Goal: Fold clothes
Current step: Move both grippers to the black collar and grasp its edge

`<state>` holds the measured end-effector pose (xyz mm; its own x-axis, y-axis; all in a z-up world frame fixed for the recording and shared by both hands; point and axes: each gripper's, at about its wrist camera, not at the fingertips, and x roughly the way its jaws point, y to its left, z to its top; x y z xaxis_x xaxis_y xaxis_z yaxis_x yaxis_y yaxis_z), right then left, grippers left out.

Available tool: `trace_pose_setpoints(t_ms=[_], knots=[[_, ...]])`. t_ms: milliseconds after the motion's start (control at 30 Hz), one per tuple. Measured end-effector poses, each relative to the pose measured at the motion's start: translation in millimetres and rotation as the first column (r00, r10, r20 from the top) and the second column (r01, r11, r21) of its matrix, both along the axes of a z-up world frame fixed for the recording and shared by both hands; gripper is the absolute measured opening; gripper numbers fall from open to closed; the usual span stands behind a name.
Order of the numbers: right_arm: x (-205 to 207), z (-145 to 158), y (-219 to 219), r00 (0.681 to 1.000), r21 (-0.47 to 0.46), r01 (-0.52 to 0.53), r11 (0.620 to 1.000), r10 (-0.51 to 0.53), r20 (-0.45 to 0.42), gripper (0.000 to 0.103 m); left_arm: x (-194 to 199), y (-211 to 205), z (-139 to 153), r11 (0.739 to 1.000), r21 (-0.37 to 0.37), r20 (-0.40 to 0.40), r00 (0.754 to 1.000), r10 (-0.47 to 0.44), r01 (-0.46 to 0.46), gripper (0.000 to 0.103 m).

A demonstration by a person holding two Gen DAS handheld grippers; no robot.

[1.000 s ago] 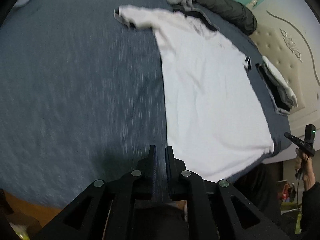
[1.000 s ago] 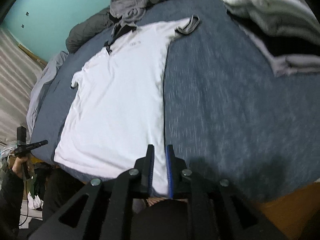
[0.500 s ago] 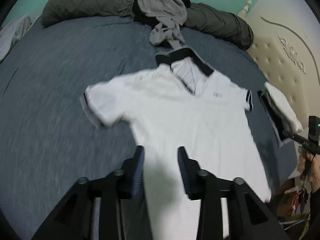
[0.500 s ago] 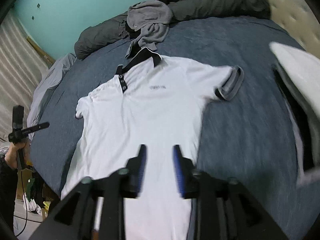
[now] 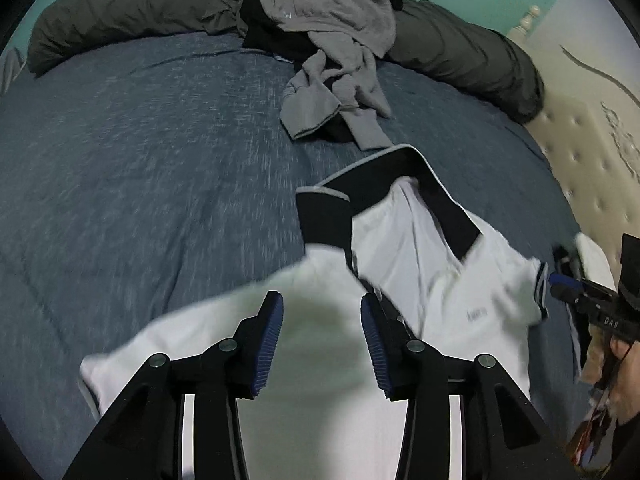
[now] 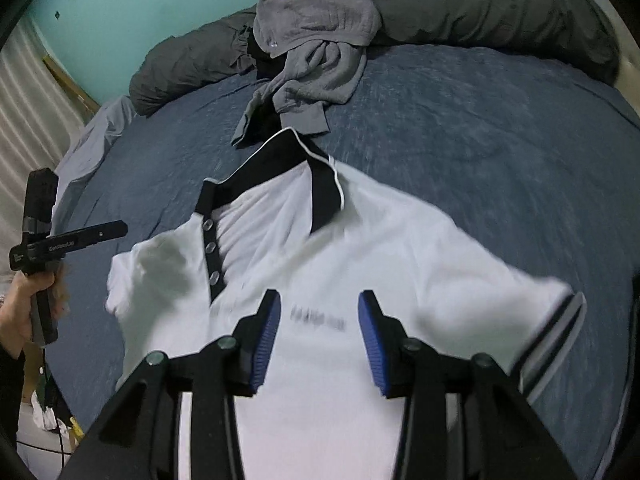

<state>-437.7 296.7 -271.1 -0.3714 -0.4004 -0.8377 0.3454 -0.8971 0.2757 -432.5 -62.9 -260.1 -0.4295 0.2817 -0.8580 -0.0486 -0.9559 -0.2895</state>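
Lying front-up on the blue bed cover (image 5: 140, 152), a white polo shirt (image 6: 360, 248) with a black collar (image 6: 280, 160) spreads across the near half of the bed, its collar toward the far side and its body running down under both cameras. Three buttons sit on the black placket in the right wrist view, and a blurred logo shows on the chest.

The left tool (image 5: 322, 336) hovers over the shirt with its blue-padded fingers (image 5: 270, 344) apart; its jaws are opening, and nothing is pinched between them, only the white cloth lying below. The right tool (image 6: 318, 336) hangs over the chest logo, its jaws spread with the same empty gap and the shirt beneath.

Beyond the collar a crumpled grey garment (image 5: 332, 40) lies heaped on something black, its sleeve trailing close to the collar. A dark rolled duvet (image 6: 500, 12) runs along the far edge of the bed. A striped sleeve cuff (image 6: 560, 336) reaches toward the right edge of the right wrist view.
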Motion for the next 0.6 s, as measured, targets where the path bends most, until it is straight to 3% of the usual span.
trace_pose_setpoints(t_ms=[167, 300, 600], knots=[[-51, -14, -20, 1.000, 0.047, -0.012, 0.999, 0.012, -0.003, 0.040, -54, 14, -21, 0.999, -0.034, 0.019, 1.000, -0.009, 0.010, 0.056], [-83, -26, -40, 1.000, 0.091, -0.031, 0.995, 0.031, -0.005, 0.040, -91, 26, -34, 0.999, -0.045, 0.025, 1.000, -0.015, 0.016, 0.058], [-132, -59, -93, 0.996, 0.221, -0.084, 0.972, 0.090, -0.018, 0.044, -135, 38, -66, 0.988, -0.147, 0.072, 0.997, -0.027, 0.038, 0.060]])
